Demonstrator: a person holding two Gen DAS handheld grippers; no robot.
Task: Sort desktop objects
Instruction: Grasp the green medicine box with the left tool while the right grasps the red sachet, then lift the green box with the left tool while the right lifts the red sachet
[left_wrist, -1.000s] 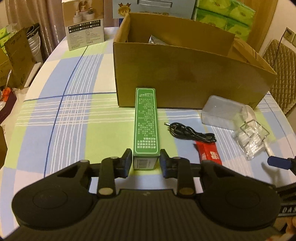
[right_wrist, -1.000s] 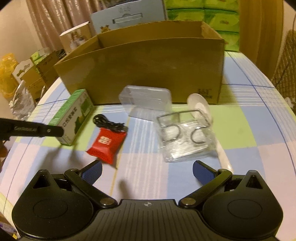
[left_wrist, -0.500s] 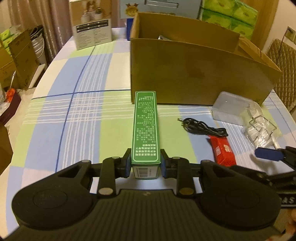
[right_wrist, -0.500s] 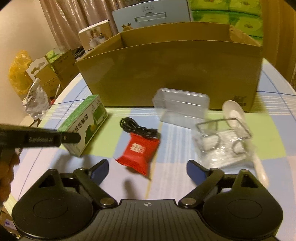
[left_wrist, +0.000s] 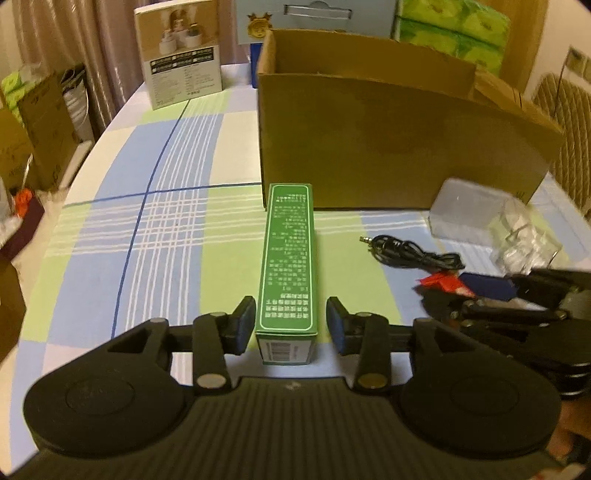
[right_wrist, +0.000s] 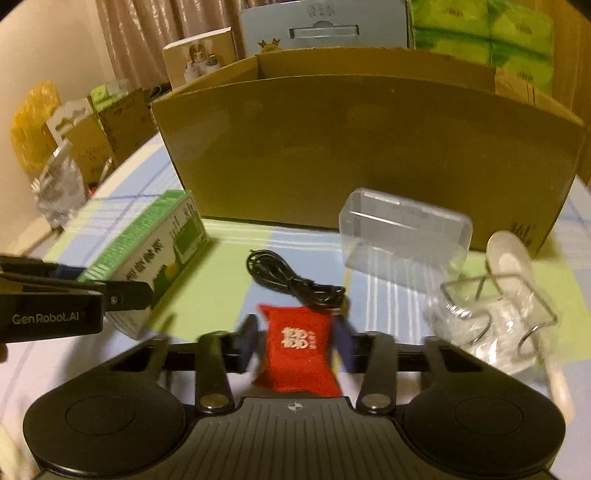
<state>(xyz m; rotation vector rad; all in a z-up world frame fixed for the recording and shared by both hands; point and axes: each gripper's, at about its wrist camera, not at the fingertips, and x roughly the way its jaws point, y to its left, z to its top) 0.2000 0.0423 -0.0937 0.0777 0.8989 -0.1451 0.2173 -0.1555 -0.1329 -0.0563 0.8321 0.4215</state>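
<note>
My left gripper (left_wrist: 290, 325) had the green box (left_wrist: 290, 258) clamped a sec ago; jaws now opening, pads just off its sides, so it's set down on the table (left_wrist: 177, 229) w/ its far end at the cardboard box (left_wrist: 388, 147), near end between the pads. Right gripper (right_wrist: 295, 343), wide before, is closing on the red packet (right_wrist: 295, 343), which sits between the jaws, pads about touching. Next pick underway, I reckon.

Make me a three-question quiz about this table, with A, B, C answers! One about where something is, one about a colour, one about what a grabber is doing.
1. Where is the black cable?
A. in the cardboard box
B. on the tablecloth
C. on the floor

2. What colour is the packet between the right gripper's jaws?
A. red
B. yellow
C. white

3. How do the left gripper's jaws stand at the green box?
A. squeezing it
B. nowhere near it
C. apart, either side of it

Answers: B, it lies on the checked cloth before the cardboard box; A, plainly red; C, gaps show beside both pads.
</note>
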